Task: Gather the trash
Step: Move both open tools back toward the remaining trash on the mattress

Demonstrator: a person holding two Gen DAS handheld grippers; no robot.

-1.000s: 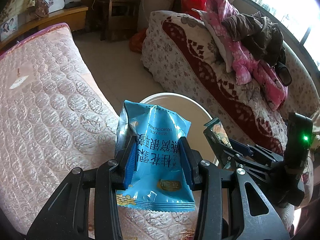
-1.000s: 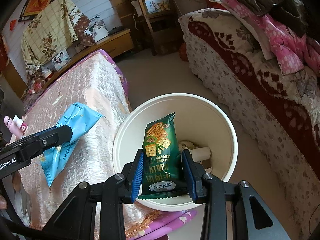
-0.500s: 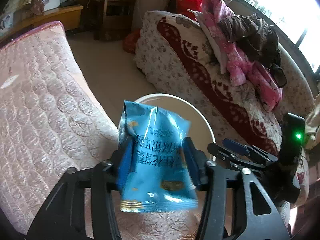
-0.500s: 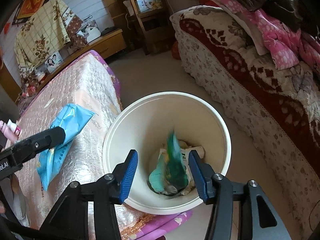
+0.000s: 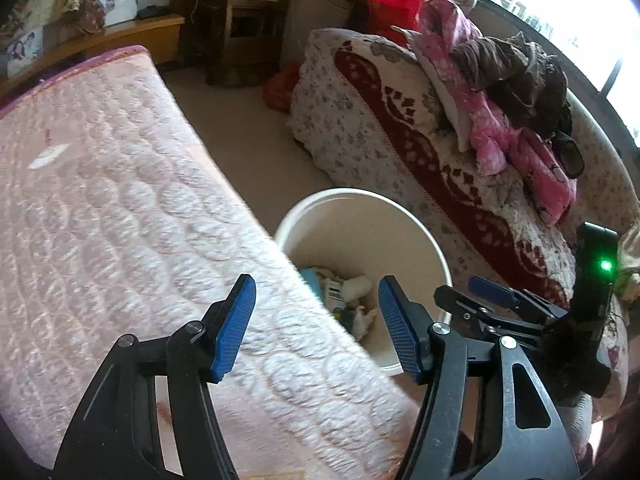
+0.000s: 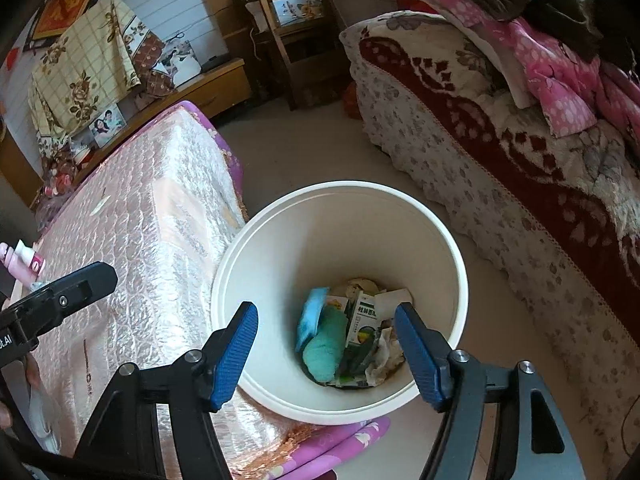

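Both blue-padded claws, left claw (image 5: 316,322) and right claw (image 6: 326,354), are opening, nothing between them, above the round white plastic bin (image 6: 448,240) of crumpled wrappers (image 6: 348,332) at lower centre.

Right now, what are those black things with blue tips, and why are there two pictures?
Those are tongs that a person holds, one in each hand, and each carries a small camera looking along its two fingers. One picture comes from the left tongs, the other from the right tongs. Both are opening with nothing between their blue tips. Below them stands a white bin on the floor, between a pink quilted mattress and a flowery sofa. Inside the bin lie snack wrappers, a small box and crumpled paper. Clothes are piled on the sofa.
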